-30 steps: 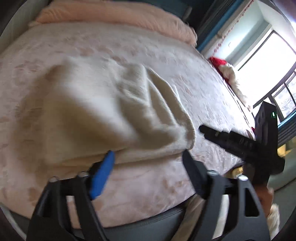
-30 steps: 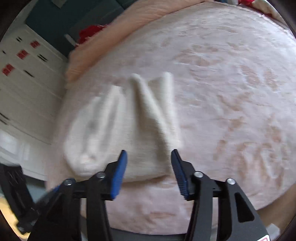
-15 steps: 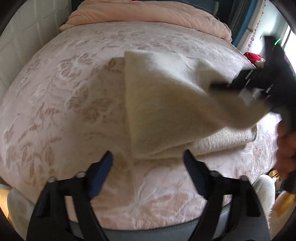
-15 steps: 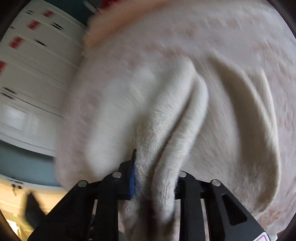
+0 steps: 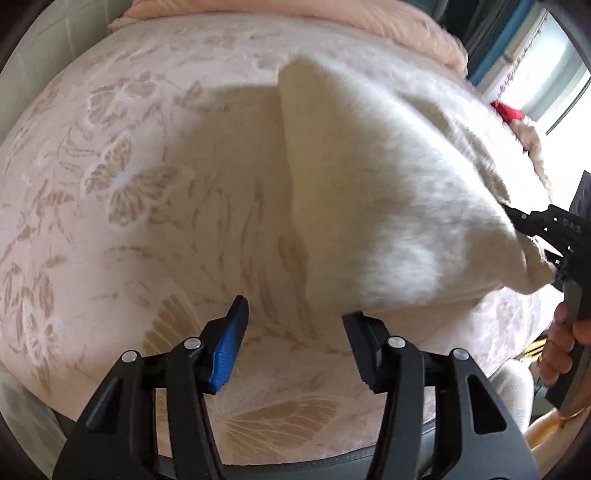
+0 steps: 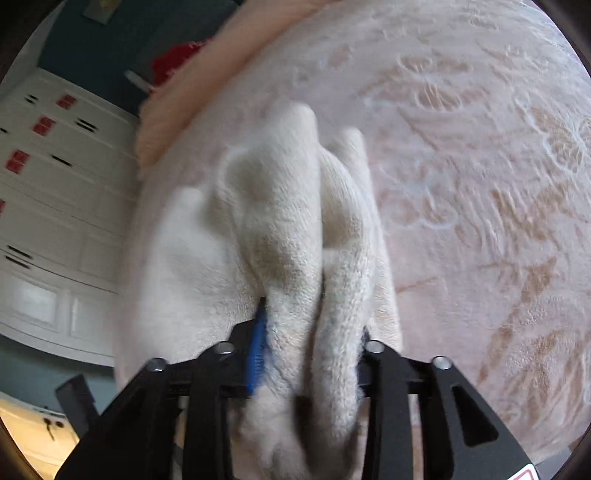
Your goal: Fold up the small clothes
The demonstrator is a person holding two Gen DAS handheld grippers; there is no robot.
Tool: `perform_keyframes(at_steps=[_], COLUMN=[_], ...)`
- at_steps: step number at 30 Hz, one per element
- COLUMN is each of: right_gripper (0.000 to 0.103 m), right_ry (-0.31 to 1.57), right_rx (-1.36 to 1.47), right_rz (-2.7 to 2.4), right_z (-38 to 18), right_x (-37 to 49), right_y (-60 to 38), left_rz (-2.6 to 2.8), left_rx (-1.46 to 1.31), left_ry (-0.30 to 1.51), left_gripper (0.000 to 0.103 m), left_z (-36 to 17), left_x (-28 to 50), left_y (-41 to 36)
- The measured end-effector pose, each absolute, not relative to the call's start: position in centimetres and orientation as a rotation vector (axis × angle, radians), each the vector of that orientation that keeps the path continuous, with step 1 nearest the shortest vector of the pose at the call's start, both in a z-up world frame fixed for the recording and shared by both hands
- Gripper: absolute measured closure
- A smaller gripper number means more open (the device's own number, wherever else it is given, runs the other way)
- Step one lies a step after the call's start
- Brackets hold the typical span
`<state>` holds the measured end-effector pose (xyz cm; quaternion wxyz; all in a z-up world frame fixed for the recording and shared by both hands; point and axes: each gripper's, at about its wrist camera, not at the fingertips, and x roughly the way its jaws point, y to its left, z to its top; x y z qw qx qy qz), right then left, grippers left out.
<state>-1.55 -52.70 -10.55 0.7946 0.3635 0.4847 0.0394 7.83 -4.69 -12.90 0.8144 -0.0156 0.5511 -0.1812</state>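
Observation:
A cream fleecy garment [image 5: 376, 192] lies folded on the pink flowered bedspread [image 5: 122, 206]. In the left wrist view my left gripper [image 5: 295, 325] is open and empty, just in front of the garment's near edge. My right gripper [image 5: 543, 254] shows at the right edge, shut on the garment's corner and holding it lifted. In the right wrist view the right gripper [image 6: 310, 354] is shut on bunched folds of the garment [image 6: 280, 221], which hang from it over the bed.
A peach blanket [image 5: 369, 18] lies rolled along the far side of the bed. A red item [image 5: 508, 110] sits by the window at right. White cabinets [image 6: 48, 192] stand beyond the bed's left side. The bed's near edge [image 5: 295, 458] is just below my left gripper.
My right gripper closed on the garment's edge and lifted it, drawing it to the right. My left gripper stayed open and came nearer the garment's near edge.

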Motion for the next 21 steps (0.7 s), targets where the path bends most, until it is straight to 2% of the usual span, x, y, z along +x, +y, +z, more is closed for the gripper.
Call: perform_keyframes(at_steps=[1,3,4,5,6,7,8,10,11,13,14,15,16,17,21], right_gripper=[0.048,0.039,0.039,0.045,0.086,0.086,0.086,0.087,0.087,0.085,0.083,0.082,0.074,0.073,0.063], right_ry=[1.037,1.027,1.03,1.039,1.052,1.064,1.046,0.892,0.823,0.797,0.844,0.989,1.088,1.113,0.926], right_rx=[0.778,0.78,0.787,0.786,0.76,0.724,0.703,0.696,0.686,0.684,0.674,0.648,0.65,0.705,0.705], right_rz=[0.087,0.096,0.096,0.099,0.099,0.096,0.104,0.15,0.154,0.141,0.115,0.078,0.046,0.047,-0.037], right_z=[-10.1,-9.5,-9.6,-9.8,-10.1,-9.8,-9.5,-6.0,-4.1,-4.0,-5.5,-9.3,-11.9,-13.3,-8.3], right_x=[-1.5,-0.6,0.5,1.1,1.4,2.1,2.9,1.5,0.6,0.1,0.5,1.6,2.0,1.4,-3.1], right_y=[-52.7,-53.0,-53.4,-53.3,-52.8,-52.5,-52.5,-52.9,-53.4,-54.6,-55.1,-55.6,-55.9,-56.5,-58.0], left_rz=[-0.394,-0.398,-0.4,-0.393,-0.395,-0.403,-0.4,-0.408,-0.41,-0.41,-0.403,-0.397,-0.392,-0.39,-0.458], left_rx=[-0.037,-0.017,-0.008,-0.003,-0.02,-0.039,-0.056,-0.062,-0.037,-0.022,-0.027,-0.042,-0.054,-0.063,-0.054], left_ry=[1.156,1.121,1.119,1.131,1.148,1.166,1.19,1.162,1.16,1.192,1.221,1.253,1.267,1.278,1.226], left_gripper=[0.052,0.052,0.052,0.053,0.068,0.086,0.087,0.087,0.087,0.087,0.087,0.086,0.084,0.084,0.083], left_z=[-12.4,-11.6,-11.6,-11.9,-12.3,-12.5,-12.6,-12.0,-11.9,-12.6,-13.4,-14.2,-14.5,-14.6,-11.2], left_x=[7.8,7.9,8.1,8.5,8.8,9.0,8.9,8.4,8.0,7.9,8.0,8.2,8.2,8.2,6.8], left_y=[-4.8,-5.3,-5.6,-5.9,-6.0,-6.1,-6.1,-6.1,-6.3,-6.6,-6.6,-6.5,-6.4,-6.2,-4.8])
